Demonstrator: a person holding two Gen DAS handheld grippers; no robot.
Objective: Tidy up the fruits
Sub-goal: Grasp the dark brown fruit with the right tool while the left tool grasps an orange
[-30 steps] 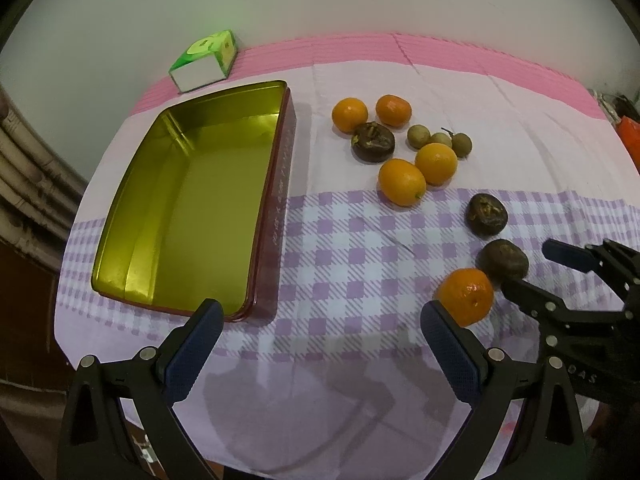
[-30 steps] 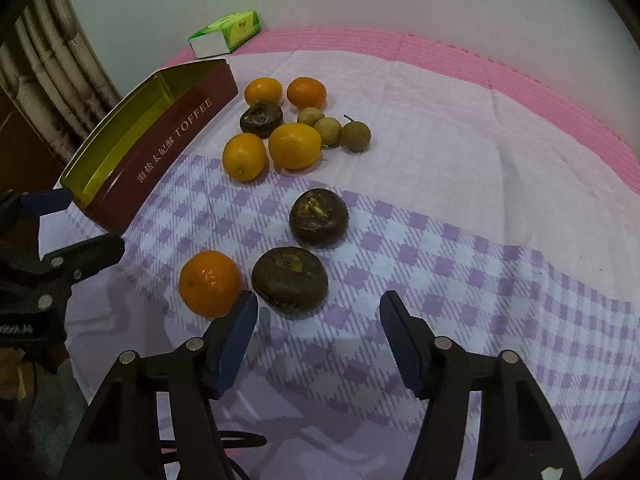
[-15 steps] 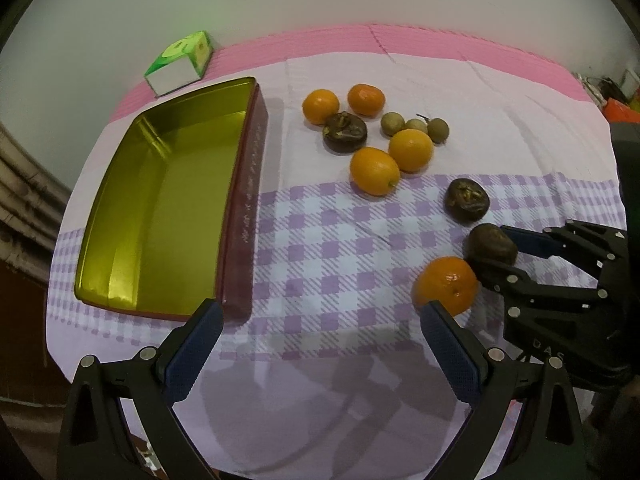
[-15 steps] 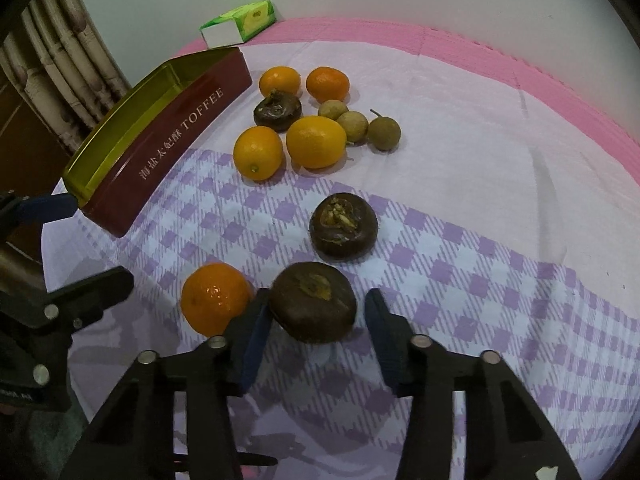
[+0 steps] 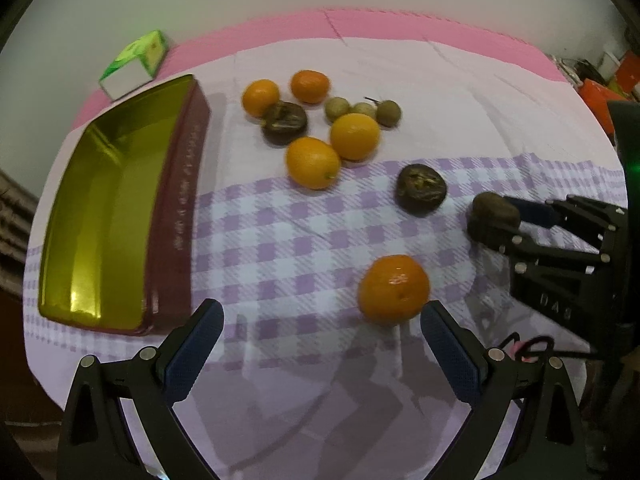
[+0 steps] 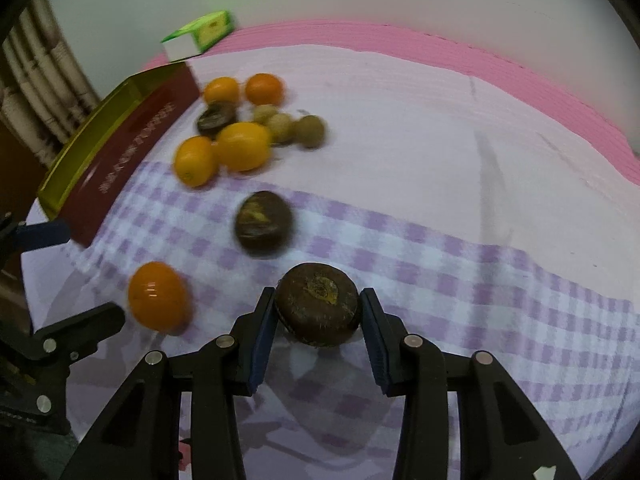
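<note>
R gripper clamped on brown fruit; L gripper apart nr orange.

- Green and white carton at eleven o'clock, on the pink cloth.
- Orange boxes at two o'clock.
- Curtain folds at nine o'clock.

Evidently a home: purple-checked and pink cotton tablecloth, gold-lined maroon toffee tin, green cardboard tissue box, beige curtain folds.
</note>
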